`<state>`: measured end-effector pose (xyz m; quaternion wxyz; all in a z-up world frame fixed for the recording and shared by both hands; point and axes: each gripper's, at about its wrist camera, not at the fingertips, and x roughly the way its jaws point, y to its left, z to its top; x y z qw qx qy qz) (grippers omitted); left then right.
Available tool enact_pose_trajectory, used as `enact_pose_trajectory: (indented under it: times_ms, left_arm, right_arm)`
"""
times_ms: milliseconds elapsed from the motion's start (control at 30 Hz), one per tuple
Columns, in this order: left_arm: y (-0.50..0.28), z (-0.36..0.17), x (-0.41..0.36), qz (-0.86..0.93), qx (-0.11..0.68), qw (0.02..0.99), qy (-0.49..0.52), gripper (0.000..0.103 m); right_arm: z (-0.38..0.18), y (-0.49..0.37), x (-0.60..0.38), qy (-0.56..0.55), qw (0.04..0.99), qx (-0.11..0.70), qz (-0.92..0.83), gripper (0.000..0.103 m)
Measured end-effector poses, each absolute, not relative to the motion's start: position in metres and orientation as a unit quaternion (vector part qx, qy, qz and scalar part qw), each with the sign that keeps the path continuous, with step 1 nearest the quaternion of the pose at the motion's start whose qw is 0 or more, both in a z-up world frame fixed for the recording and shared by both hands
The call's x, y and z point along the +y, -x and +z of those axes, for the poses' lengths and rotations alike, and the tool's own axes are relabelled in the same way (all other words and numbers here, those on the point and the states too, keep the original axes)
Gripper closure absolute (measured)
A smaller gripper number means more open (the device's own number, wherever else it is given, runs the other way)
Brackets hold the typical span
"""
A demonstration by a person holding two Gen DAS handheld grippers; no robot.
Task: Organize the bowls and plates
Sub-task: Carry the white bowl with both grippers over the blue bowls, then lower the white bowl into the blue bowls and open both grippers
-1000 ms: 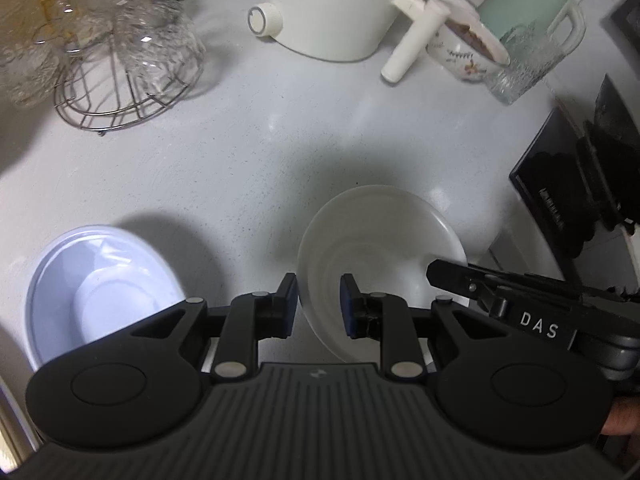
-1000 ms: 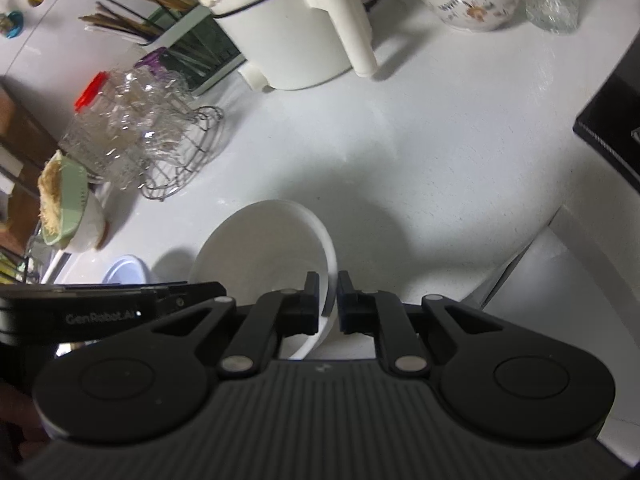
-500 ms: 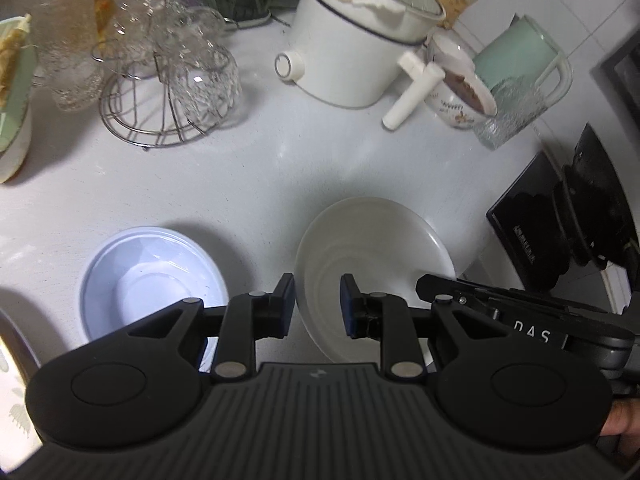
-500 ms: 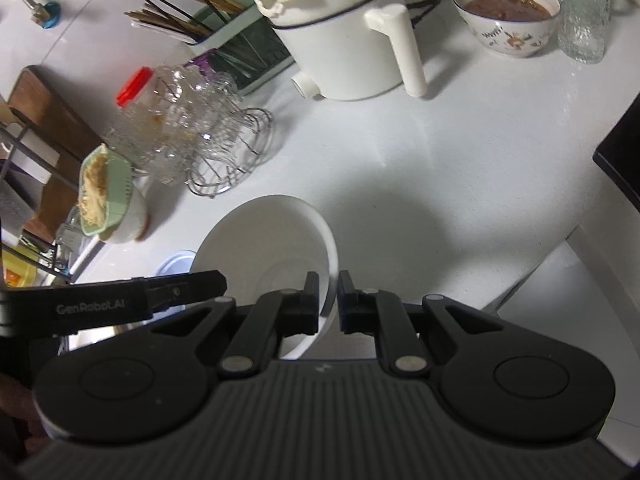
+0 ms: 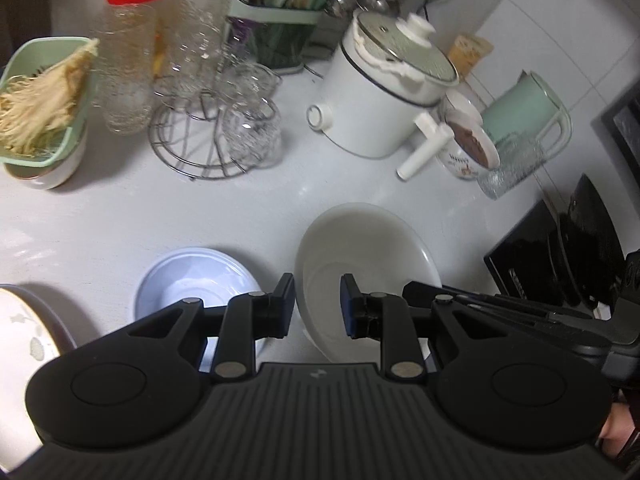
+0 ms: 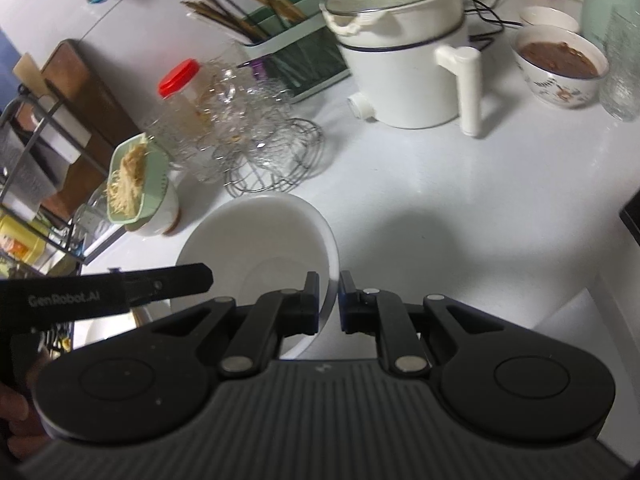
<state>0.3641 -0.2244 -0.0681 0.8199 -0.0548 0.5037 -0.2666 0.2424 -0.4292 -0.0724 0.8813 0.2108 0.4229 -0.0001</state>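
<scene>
gripping the near rim of the white bowl point(image 6: 256, 248), the right gripper point(image 6: 329, 303) had its fingers pinched on the bowl's wall, one pad inside and one outside, and the bowl sat tilted above the white counter point(image 6: 460, 208). in the left wrist view the same white bowl point(image 5: 360, 248) showed between the fingers of the left gripper point(image 5: 318, 306), whose jaws stood apart with a clear gap; the left pad lay just beside the bowl's outer edge and the right pad over its inside, and whether either touched it could not be told. a pale blue bowl point(image 5: 192, 276) rested on the counter just to the left of the white one, partly hidden by the left gripper's finger. a patterned plate point(image 5: 24, 344) showed at the left edge. farther back stood a wire rack of glasses point(image 5: 212, 128), a white electric pot point(image 5: 384, 100), and a bowl of brown food point(image 6: 560, 64).
</scene>
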Motion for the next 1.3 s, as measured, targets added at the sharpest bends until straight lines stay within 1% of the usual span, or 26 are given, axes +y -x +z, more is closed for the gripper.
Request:
enact_pose_trajectory:
  times_ms: [300,500,700,800,1033,1300]
  left_arm:
    - [-0.367,-0.056,-0.184,-0.231,0.48,0.841,0.09,0.076]
    - [-0.371,-0.059,-0.157,-0.194,0.462,0.857,0.122,0.076]
    - [-0.373,-0.069,-0.132,-0.148,0.453,0.866,0.148,0.076]
    - [-0.375,-0.082,-0.124,-0.133,0.463,0.86,0.166,0.076]
    - [-0.376,-0.111,-0.127,-0.112,0.493,0.849,0.152,0.076]
    - [-0.369,-0.132,-0.122,-0.085,0.52,0.834,0.165,0.075]
  right_arm:
    - [-0.065,-0.265,-0.402,-0.184,0.887,0.422,0.046,0.09]
    - [-0.063,-0.293,-0.384,-0.165,0.885,0.426,0.088,0.09]
    - [-0.065,-0.316,-0.356,-0.123,0.881,0.439,0.128,0.089]
    - [-0.072,-0.324,-0.346,-0.107,0.872,0.457,0.138,0.089]
    - [-0.094,-0.335,-0.336,-0.076,0.851,0.5,0.141,0.088]
    - [-0.11,-0.335,-0.33,-0.058,0.833,0.529,0.154,0.088]
